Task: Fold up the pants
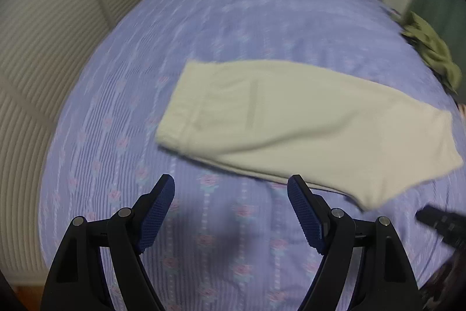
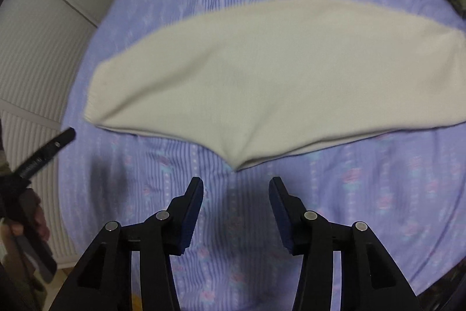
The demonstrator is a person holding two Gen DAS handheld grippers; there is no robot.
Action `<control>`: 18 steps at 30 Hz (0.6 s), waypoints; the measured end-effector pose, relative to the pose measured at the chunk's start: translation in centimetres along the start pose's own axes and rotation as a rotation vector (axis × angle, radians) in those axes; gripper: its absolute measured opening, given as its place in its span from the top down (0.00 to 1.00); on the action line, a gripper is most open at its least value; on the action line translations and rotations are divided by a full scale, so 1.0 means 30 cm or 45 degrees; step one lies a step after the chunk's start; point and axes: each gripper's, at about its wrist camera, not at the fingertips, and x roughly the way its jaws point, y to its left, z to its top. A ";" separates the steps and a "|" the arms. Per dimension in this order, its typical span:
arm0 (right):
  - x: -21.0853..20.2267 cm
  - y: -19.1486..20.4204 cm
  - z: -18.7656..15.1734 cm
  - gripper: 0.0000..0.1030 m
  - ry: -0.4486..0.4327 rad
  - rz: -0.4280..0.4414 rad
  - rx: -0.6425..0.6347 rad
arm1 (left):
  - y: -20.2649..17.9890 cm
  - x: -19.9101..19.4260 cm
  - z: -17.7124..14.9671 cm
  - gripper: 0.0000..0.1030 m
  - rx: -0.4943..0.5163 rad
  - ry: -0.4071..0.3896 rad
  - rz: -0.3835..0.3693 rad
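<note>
the pants [image 1: 291,130] [image 2: 262,77] are lying flat on my bed in front of me, cream-coloured and plain, already doubled lengthwise so one leg is sitting on top of the other. they are stretching across the bed from side to side. the waistband end, with a seam running beside it, is pointing to the left in my left wrist view, and the leg is running away to the right. in my right wrist view the near edge is dipping to a point. the fabric is looking smooth, though motion blur is softening the detail.

Both claws — left claw [image 1: 231,185], right claw [image 2: 236,187] — agape
</note>
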 end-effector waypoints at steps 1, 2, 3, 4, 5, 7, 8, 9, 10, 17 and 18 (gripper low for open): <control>-0.049 -0.019 -0.005 0.51 -0.034 0.005 0.008 | -0.029 -0.030 -0.005 0.22 0.032 -0.022 -0.005; -0.090 -0.047 -0.004 0.47 -0.062 0.007 0.018 | -0.074 -0.072 -0.016 0.20 0.075 -0.054 -0.010; -0.127 -0.078 -0.005 0.46 -0.090 0.002 0.030 | -0.107 -0.095 -0.018 0.18 0.101 -0.074 -0.010; -0.177 -0.130 -0.008 0.45 -0.121 -0.008 0.042 | -0.156 -0.132 -0.031 0.18 0.141 -0.104 -0.005; -0.205 -0.165 -0.012 0.45 -0.143 -0.019 0.046 | -0.189 -0.155 -0.042 0.18 0.170 -0.122 -0.003; -0.261 -0.251 -0.025 0.45 -0.185 -0.062 0.049 | -0.282 -0.204 -0.065 0.17 0.231 -0.156 0.006; -0.286 -0.299 -0.022 0.45 -0.202 -0.080 0.052 | -0.333 -0.224 -0.076 0.17 0.251 -0.170 0.011; -0.312 -0.354 -0.020 0.45 -0.218 -0.094 0.060 | -0.390 -0.244 -0.089 0.17 0.263 -0.180 0.006; -0.338 -0.388 -0.016 0.45 -0.230 -0.105 0.070 | -0.430 -0.256 -0.094 0.17 0.262 -0.183 -0.001; -0.509 -0.771 0.031 0.45 -0.322 -0.113 0.084 | -0.850 -0.292 -0.142 0.17 0.103 -0.131 -0.063; -0.529 -0.818 0.041 0.45 -0.322 -0.115 0.079 | -0.895 -0.289 -0.145 0.16 0.076 -0.120 -0.083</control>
